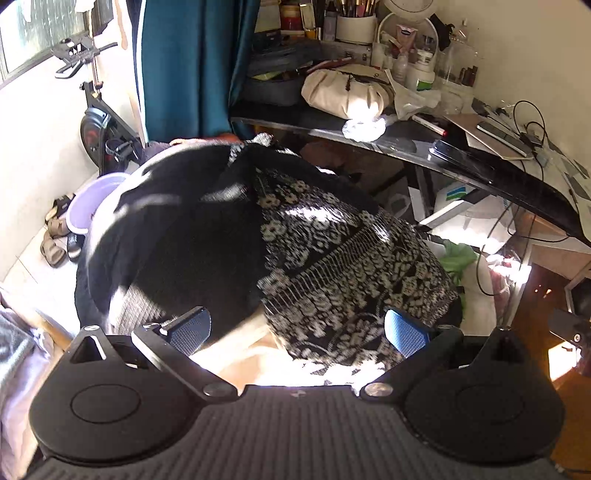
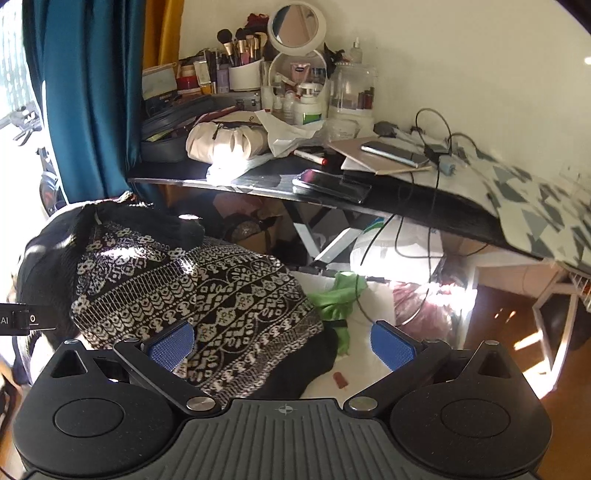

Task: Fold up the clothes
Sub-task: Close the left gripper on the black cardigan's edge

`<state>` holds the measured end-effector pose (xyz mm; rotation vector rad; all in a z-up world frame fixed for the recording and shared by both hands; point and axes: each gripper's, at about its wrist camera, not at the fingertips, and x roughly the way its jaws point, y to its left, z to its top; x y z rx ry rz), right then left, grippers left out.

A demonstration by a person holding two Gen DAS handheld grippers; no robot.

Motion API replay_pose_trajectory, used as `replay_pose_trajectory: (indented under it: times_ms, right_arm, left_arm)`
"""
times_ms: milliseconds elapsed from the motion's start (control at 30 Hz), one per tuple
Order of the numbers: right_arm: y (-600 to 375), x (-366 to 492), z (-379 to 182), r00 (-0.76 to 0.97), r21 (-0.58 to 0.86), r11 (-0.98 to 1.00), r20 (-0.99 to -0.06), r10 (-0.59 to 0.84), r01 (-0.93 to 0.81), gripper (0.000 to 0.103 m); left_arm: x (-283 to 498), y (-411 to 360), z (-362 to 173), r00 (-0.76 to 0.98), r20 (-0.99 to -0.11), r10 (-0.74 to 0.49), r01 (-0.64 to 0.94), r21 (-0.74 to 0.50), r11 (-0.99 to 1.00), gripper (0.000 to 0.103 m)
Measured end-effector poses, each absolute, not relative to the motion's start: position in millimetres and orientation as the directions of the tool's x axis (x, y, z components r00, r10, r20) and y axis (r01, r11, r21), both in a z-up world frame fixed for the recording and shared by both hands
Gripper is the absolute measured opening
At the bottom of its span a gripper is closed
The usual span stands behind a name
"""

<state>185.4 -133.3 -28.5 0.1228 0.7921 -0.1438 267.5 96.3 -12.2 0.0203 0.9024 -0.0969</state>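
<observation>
A black and white patterned knit garment (image 1: 332, 266) lies heaped over a rounded surface, with a plain black part (image 1: 177, 229) on its left. It also shows in the right wrist view (image 2: 207, 295). My left gripper (image 1: 297, 330) is open, its blue pads just over the garment's near edge, holding nothing. My right gripper (image 2: 280, 347) is open too. Its left pad (image 2: 170, 349) is over the garment's near right part and its right pad (image 2: 391, 349) is clear of the cloth.
A cluttered black desk (image 2: 258, 184) with cosmetics, a mirror (image 2: 297, 26), phones and cables stands behind. Teal curtain (image 1: 184, 66) at back left. An exercise bike (image 1: 99, 122), a purple basin (image 1: 92, 203) and sandals (image 1: 55, 247) are on the left. A green cloth (image 2: 336, 295) lies below the desk.
</observation>
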Motion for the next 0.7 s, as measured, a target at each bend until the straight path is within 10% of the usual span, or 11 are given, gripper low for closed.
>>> replay_pose_trajectory:
  times_ms: [700]
  right_arm:
    - [-148, 379, -121, 0.600, 0.233, 0.951, -0.797, 0.068, 0.202, 0.102]
  left_arm:
    - [452, 123, -58, 0.624, -0.776, -0.090, 0.092, -0.041, 0.995, 0.098]
